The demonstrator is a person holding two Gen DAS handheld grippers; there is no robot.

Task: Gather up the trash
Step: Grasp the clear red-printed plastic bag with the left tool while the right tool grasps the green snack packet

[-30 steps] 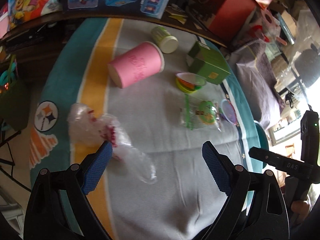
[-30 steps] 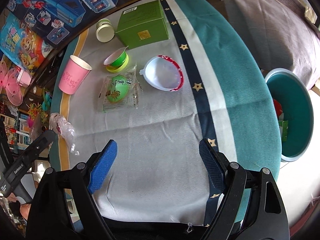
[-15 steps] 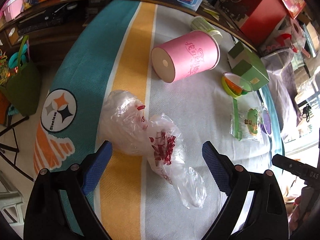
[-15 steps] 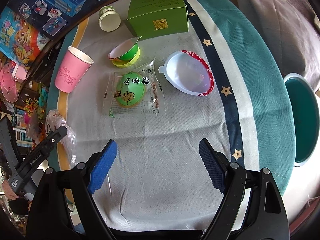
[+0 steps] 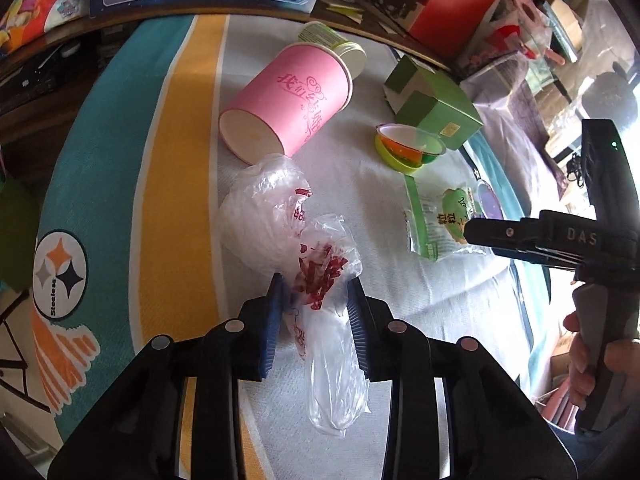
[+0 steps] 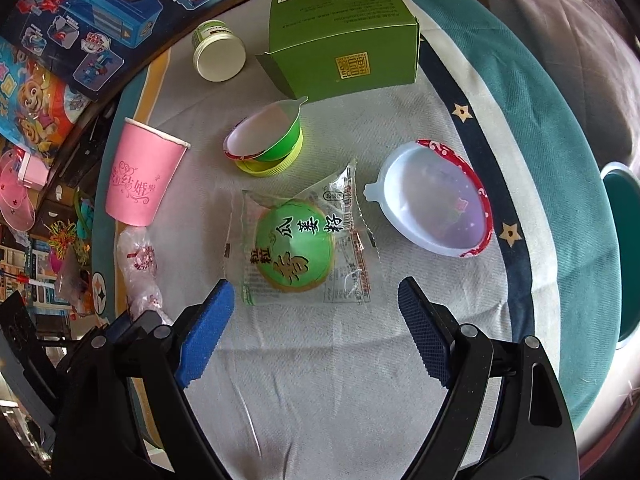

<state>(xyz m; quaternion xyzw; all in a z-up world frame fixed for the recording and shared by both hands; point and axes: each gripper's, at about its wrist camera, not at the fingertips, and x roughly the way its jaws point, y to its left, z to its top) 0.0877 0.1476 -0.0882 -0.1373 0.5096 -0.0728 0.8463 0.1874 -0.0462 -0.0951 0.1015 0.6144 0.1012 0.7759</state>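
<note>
A crumpled clear plastic bag [image 5: 264, 216] with red print lies on the cloth-covered table [image 5: 180, 160]. My left gripper [image 5: 316, 292] has the bag's near end between its blue pads; its jaws are closing and both pads touch the plastic. A clear snack packet [image 6: 296, 244] with a green round label lies flat. My right gripper [image 6: 314, 296] hovers open just short of it, touching nothing. A pink paper cup [image 5: 288, 100] lies on its side beyond the bag.
An open green jelly cup [image 6: 268, 144], a green box [image 6: 344, 36] and a small white-lidded tub [image 6: 218, 56] sit further back. A white lid with a red rim [image 6: 436, 200] lies right of the packet. A teal bin [image 6: 624, 260] stands beyond the table's right edge.
My left gripper came down over the plastic bag and its jaws went from wide apart to narrow around it. My right gripper moved in toward the snack packet, still open.
</note>
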